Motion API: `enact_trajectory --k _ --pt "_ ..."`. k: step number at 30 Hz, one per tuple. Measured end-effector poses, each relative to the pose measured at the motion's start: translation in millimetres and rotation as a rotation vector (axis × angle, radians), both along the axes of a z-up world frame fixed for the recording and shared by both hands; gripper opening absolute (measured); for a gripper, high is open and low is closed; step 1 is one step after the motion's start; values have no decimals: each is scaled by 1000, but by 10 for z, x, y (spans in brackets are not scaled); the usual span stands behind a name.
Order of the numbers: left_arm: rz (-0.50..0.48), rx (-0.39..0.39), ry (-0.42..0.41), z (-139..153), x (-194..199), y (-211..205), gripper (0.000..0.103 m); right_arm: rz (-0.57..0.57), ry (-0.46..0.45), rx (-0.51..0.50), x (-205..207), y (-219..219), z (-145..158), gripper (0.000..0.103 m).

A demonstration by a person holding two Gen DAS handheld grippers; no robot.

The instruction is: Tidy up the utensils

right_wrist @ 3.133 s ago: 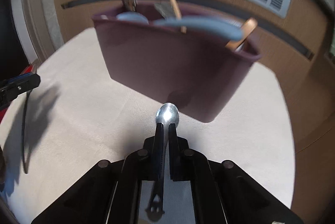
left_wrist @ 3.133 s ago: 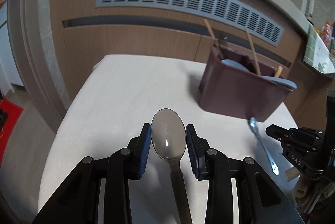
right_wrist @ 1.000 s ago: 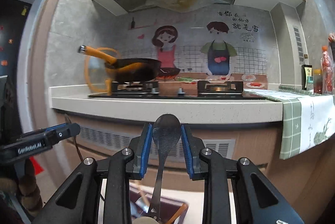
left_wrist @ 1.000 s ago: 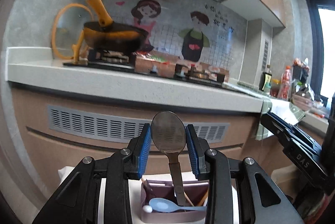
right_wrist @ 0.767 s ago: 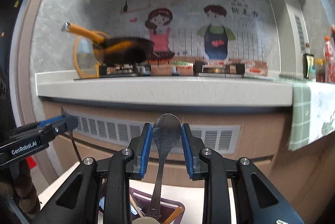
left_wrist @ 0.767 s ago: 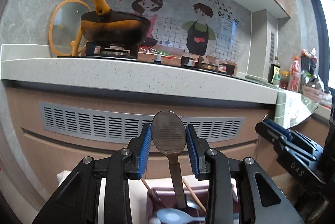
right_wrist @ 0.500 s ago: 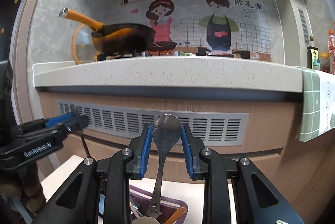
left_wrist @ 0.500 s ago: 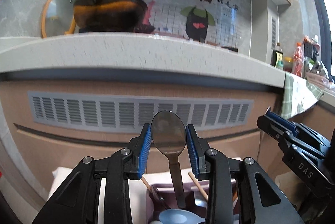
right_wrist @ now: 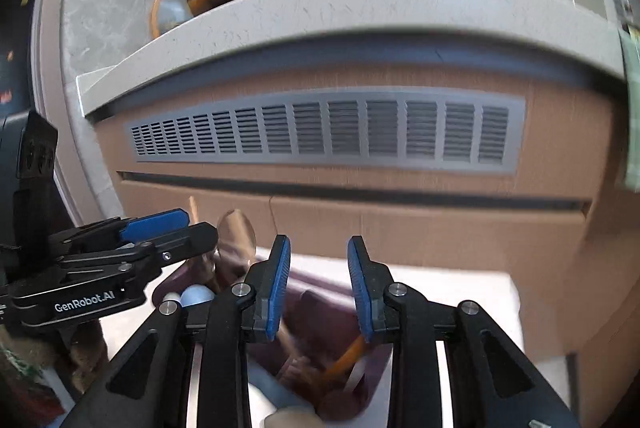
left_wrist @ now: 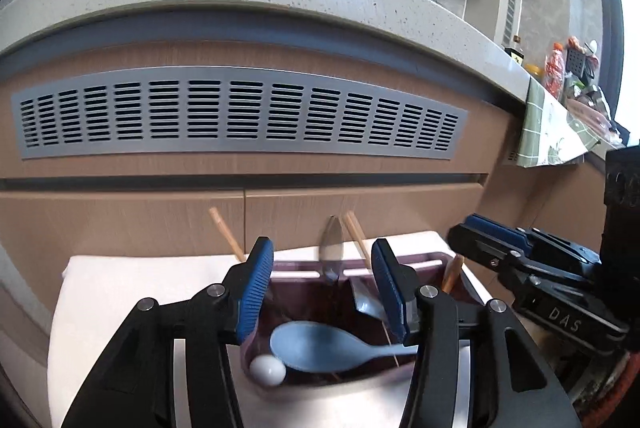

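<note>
Spoons (left_wrist: 331,249) stand in our maroon holder (left_wrist: 400,259) on the white table (left_wrist: 132,280); our left tongs (left_wrist: 322,288) and right tongs (right_wrist: 319,278) hang wide above it, holding nothing

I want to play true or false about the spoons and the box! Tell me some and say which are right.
1. The left hand-held gripper is open and holds nothing. True.
2. The blue spoon lies on the table beside the maroon holder. False: it rests inside the holder.
3. A metal spoon stands upright in the holder. True.
4. The right hand-held gripper is squeezing a spoon. False: it is open and empty.
5. Wooden chopsticks stick up from the holder. True.
</note>
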State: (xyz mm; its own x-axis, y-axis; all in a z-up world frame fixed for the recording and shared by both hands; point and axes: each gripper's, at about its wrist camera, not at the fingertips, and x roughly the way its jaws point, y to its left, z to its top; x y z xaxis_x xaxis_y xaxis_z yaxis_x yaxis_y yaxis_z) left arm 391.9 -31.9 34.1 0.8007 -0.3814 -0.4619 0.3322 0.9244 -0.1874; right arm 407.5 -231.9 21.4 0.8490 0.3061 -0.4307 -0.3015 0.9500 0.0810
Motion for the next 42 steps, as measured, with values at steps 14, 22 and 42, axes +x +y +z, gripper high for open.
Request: enact_trajectory --k 14,22,42 --pt "216 55 -86 -93 -1656 213 73 -108 -11 18 -1368 -69 -85 39" --pt "258 81 -81 -185 -2526 196 73 -136 -32 -103 -2259 156 -276 39" --pt "264 141 -59 -199 -2614 98 73 -167 -22 -106 -2515 60 -370 39"
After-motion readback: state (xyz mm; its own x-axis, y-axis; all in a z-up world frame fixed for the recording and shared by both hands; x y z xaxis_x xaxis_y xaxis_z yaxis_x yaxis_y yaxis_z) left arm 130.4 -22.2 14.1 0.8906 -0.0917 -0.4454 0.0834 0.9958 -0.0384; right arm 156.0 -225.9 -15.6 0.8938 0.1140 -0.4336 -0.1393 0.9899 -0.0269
